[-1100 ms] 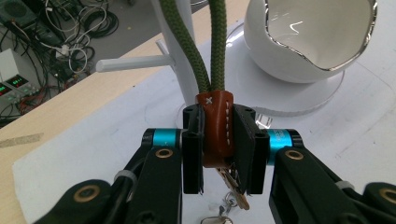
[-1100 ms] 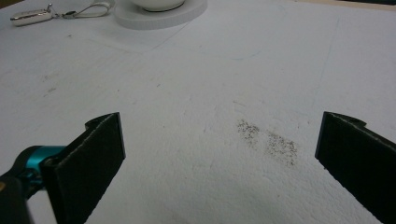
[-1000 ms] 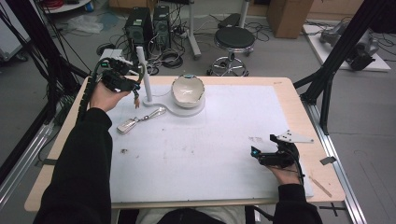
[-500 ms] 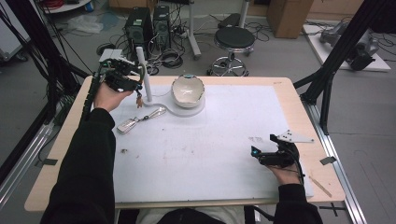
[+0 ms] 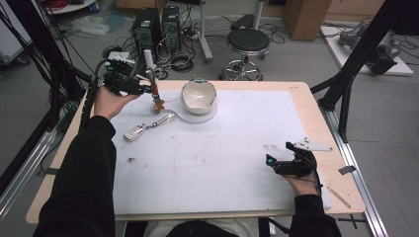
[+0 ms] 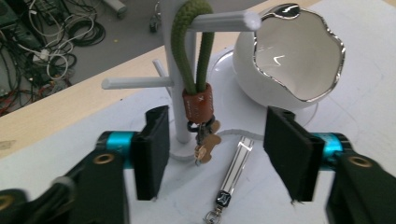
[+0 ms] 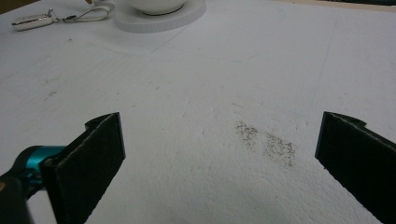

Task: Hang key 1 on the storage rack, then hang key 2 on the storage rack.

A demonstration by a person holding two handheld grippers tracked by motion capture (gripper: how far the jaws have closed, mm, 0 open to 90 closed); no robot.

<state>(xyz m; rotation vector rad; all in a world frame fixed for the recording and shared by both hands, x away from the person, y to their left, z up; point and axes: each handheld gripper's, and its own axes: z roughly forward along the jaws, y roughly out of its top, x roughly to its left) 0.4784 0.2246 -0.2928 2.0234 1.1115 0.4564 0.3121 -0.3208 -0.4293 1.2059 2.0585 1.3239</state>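
Note:
A green cord keychain (image 6: 189, 51) with a brown leather band and small charms hangs from a peg of the white peg stand (image 6: 175, 93). My left gripper (image 6: 217, 154) faces it. Its jaws have just been opening and now stand apart on either side of the hanging charms without touching them. From above, the left gripper (image 5: 143, 89) sits at the table's far left beside the stand (image 5: 148, 64) and the keychain (image 5: 157, 101). My right gripper (image 7: 219, 163) rests open over the white mat, seen at the near right (image 5: 276, 163), with nothing between its pads.
A white silver-rimmed bowl (image 5: 199, 96) lies tilted on a round white base right of the stand. A silver key fob (image 5: 148, 127) on a loop lies on the white mat (image 5: 222, 158) in front of the stand. Dark smudges (image 7: 268, 142) mark the mat near the right gripper.
The left gripper's jaws have opened and let go of the green cord keychain, which now hangs from the peg. The right hand has not moved.

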